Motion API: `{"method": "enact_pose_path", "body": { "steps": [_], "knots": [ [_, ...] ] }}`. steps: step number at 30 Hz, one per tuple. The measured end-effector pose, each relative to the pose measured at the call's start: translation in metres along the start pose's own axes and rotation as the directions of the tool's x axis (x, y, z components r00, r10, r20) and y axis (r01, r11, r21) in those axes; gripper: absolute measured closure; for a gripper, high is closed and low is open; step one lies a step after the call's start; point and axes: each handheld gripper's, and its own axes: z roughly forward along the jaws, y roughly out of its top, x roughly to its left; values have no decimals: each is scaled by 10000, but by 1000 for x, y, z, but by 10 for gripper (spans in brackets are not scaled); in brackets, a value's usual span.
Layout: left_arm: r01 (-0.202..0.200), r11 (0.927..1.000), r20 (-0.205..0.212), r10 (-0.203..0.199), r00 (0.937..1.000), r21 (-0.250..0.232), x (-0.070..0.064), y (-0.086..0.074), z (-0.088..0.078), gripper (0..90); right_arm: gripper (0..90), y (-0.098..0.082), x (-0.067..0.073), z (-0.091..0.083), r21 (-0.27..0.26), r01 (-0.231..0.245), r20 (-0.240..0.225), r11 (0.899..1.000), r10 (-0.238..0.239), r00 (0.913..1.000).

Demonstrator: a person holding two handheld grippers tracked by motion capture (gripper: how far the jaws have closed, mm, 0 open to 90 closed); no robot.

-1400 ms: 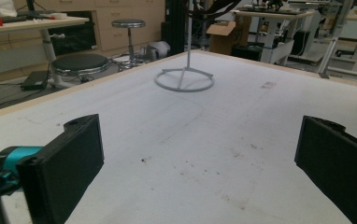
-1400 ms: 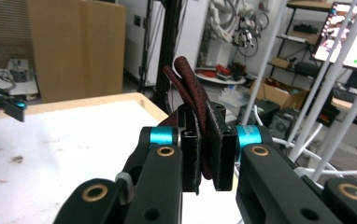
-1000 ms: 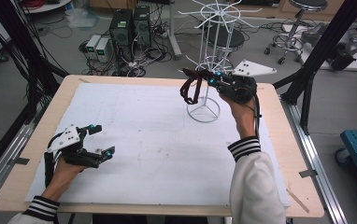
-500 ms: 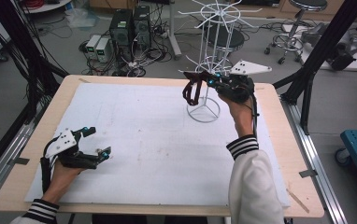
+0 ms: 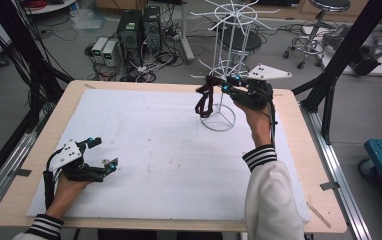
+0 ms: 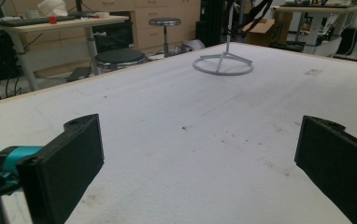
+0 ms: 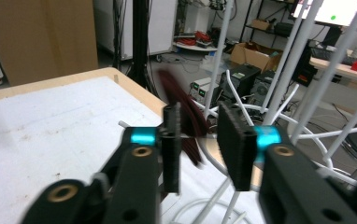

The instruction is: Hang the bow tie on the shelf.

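Dark maroon strap (image 5: 205, 99) now dangling from a white wire rack (image 5: 229, 60) arm, far right of table (image 5: 144, 135). Right tool (image 7: 199, 144) just opening, pads off it: hung. Left tool (image 5: 101, 154) idle, jaws wide apart.

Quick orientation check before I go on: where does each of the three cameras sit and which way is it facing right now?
High view: above the near edge, facing forward and down at the table; both forearms, left gripper, right gripper.
Left gripper view: low, facing across the table between wide-apart jaws toward the wire rack.
Right gripper view: along its jaws at the dark strap.
Shared: the rack's ring base, high and left views.
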Motion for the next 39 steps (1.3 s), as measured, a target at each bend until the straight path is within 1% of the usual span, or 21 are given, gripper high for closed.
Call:
{"method": "enact_pose_path", "body": {
  "steps": [2,4,5,7,8,9,12,13,14,17,20,22,25,29,31,33,35,36,37,38,39],
  "knots": [
    [23,10000,-13,-23,10000,-9,0,0,0,17,516,0,0,-1,-197,-153,166,9997,156,9997],
    [21,10000,-55,-22,10000,-57,0,0,-1,17,345,0,2,-3,-418,-413,607,9983,438,9972],
    [29,10000,-48,-29,10000,-74,0,0,-1,17,259,1,3,-5,-483,-356,759,9982,392,9963],
    [2,10000,-63,-3,10000,-73,0,1,-1,17,136,3,6,-8,-601,-299,893,9977,352,9954],
    [-3,10000,-73,2,10000,-88,0,1,-2,17,106,4,9,-10,-656,-249,802,9975,302,9963],
    [13,9999,-75,-14,10000,-103,0,1,-1,17,106,5,10,-12,-721,-185,640,9972,232,9977],
    [53,9998,-79,-55,10000,-210,0,1,-2,17,106,5,16,-19,-1165,-246,53,9929,253,9997],
    [-20,9996,-201,14,9998,-271,-1,2,-3,17,106,5,18,-21,-1175,-300,4,9926,302,9995],
    [-42,9996,-239,35,9997,-295,-1,2,-3,17,106,4,19,-24,-1262,-191,-61,9918,185,9998],
    [52,9989,-284,-65,9996,-473,0,2,-6,17,106,0,23,-30,-1252,-214,-150,9919,197,9997],
    [37,9986,-389,-57,9992,-522,1,0,-9,17,106,-8,28,-39,-1439,-143,-124,9895,127,9998],
    [181,9975,-412,-210,9989,-683,3,-1,-12,17,107,-14,30,-46,-1622,-108,-69,9867,98,9999],
    [230,9965,-511,-272,9983,-807,4,-3,-15,17,106,-24,33,-56,-1633,67,75,9865,-56,10000],
    [335,9951,-560,-388,9977,-936,4,-5,-18,17,106,-43,36,-72,-1811,-63,186,9835,99,9998],
    [364,9945,-535,-418,9977,-986,4,-6,-19,17,106,-53,39,-79,-1879,46,245,9822,0,9997],
    [304,9946,-530,-358,9980,-993,3,-7,-19,17,107,-64,44,-86,-1967,11,314,9805,52,9995],
    [337,9943,-487,-387,9981,-1012,3,-7,-19,17,106,-73,47,-92,-2078,155,464,9780,-60,9989],
    [336,9942,-510,-389,9979,-1023,3,-7,-19,17,106,-77,48,-94,-2060,199,541,9784,-89,9985],
    [324,9940,-521,-381,9979,-1047,3,-7,-19,17,106,-83,50,-97,-1911,238,612,9813,-123,9981],
    [311,9934,-516,-370,9980,-1102,3,-7,-19,17,106,-86,51,-100,-1913,285,671,9811,-159,9976],
    [273,9935,-534,-334,9980,-1101,3,-7,-20,17,106,-93,53,-104,-2058,310,711,9781,-166,9973]
  ]
}}
